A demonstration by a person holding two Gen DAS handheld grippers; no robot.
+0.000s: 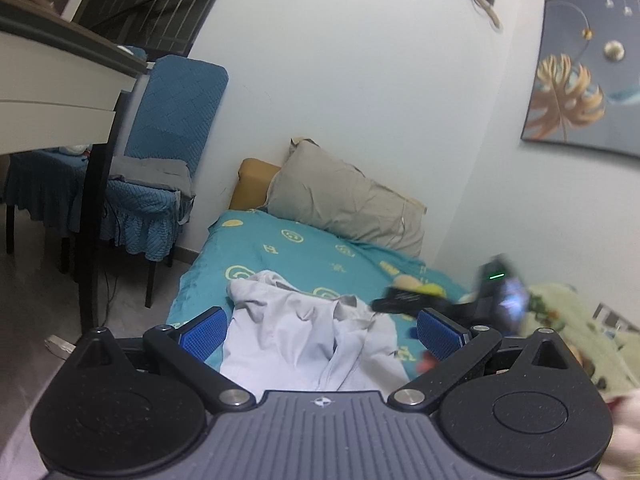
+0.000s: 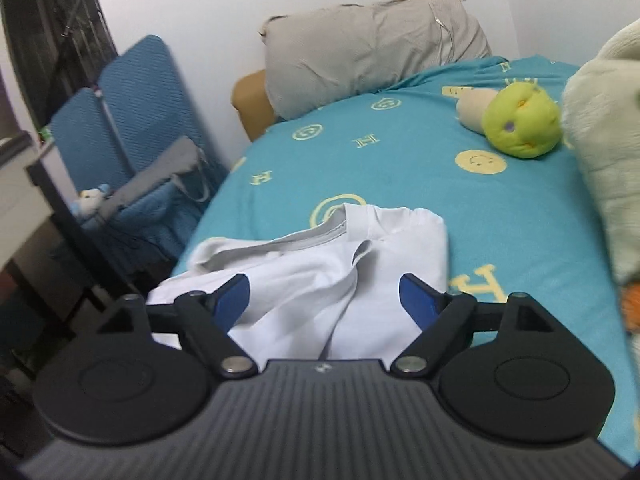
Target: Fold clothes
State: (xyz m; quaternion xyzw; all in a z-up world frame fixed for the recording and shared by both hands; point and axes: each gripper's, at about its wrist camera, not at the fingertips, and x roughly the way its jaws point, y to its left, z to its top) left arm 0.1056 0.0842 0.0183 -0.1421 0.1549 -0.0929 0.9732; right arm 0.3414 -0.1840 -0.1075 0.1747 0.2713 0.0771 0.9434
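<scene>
A crumpled white T-shirt (image 1: 288, 320) with a grey neckband lies on the teal bed sheet (image 1: 260, 240), near the bed's left edge. My left gripper (image 1: 322, 334) hovers over the shirt, open, with its blue pads (image 1: 204, 336) wide apart and cloth only beneath them. My right gripper (image 2: 325, 299) is open too, above the same shirt (image 2: 312, 276), and its pads (image 2: 416, 300) press on nothing. In the left wrist view the right tool's dark body (image 1: 496, 296) shows as a blur at the right.
A grey pillow (image 2: 372, 48) leans on the wall at the head of the bed. A green plush toy (image 2: 520, 120) and a pale fluffy blanket (image 2: 608, 168) lie at the right. A blue-covered chair (image 1: 168, 152) and a desk (image 1: 60, 92) stand left of the bed.
</scene>
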